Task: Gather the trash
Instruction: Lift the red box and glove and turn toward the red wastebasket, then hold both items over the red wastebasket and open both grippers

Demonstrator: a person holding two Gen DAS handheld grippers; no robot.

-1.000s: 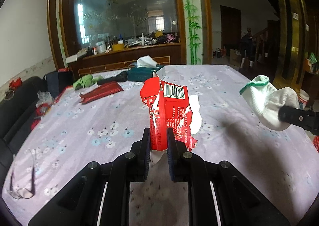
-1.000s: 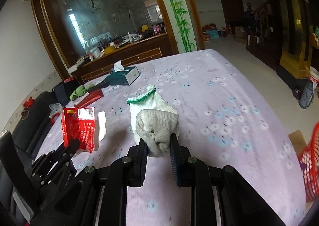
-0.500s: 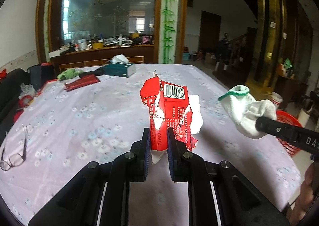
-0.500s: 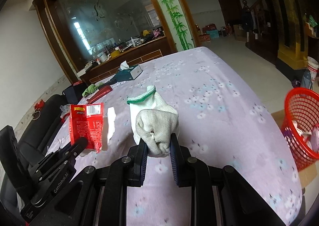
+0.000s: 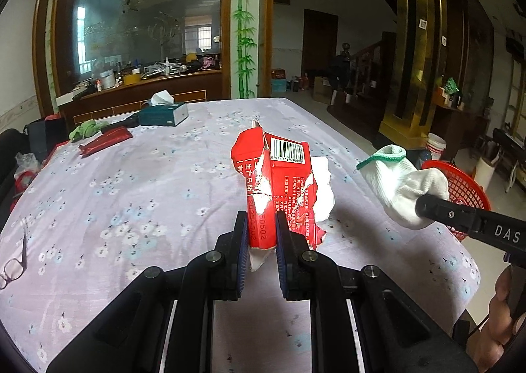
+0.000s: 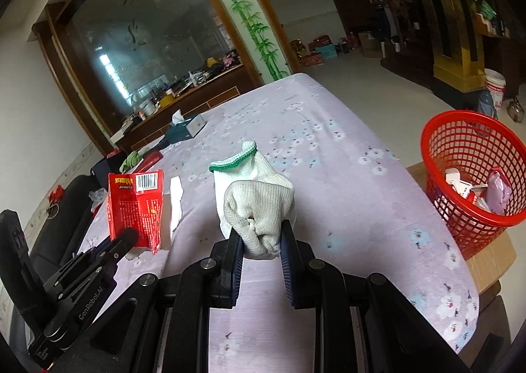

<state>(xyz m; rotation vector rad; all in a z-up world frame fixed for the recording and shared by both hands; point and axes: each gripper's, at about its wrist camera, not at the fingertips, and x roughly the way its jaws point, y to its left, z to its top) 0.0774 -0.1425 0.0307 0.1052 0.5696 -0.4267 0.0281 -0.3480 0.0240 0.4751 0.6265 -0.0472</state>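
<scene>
My left gripper (image 5: 260,225) is shut on a torn red snack wrapper (image 5: 273,182) with a barcode and a white scrap behind it, held upright above the table. The right wrist view shows that same wrapper (image 6: 136,205) at the left, held in the left gripper (image 6: 126,236). My right gripper (image 6: 261,238) is shut on a bunched white glove (image 6: 253,195) with a green cuff. From the left wrist view, the glove (image 5: 399,185) hangs to the right in the right gripper (image 5: 424,205). A red mesh basket (image 6: 473,172) holding some trash stands off the table's right side.
The table wears a lilac flowered cloth (image 5: 131,192). At its far end lie a teal tissue box (image 5: 162,113), a green rag (image 5: 85,129) and a red packet (image 5: 105,143). Eyeglasses (image 5: 13,266) rest near the left edge. A cardboard box (image 6: 490,261) sits under the basket.
Both grippers have swung to the right with their loads. The red basket has come into view and moved closer on the right.
</scene>
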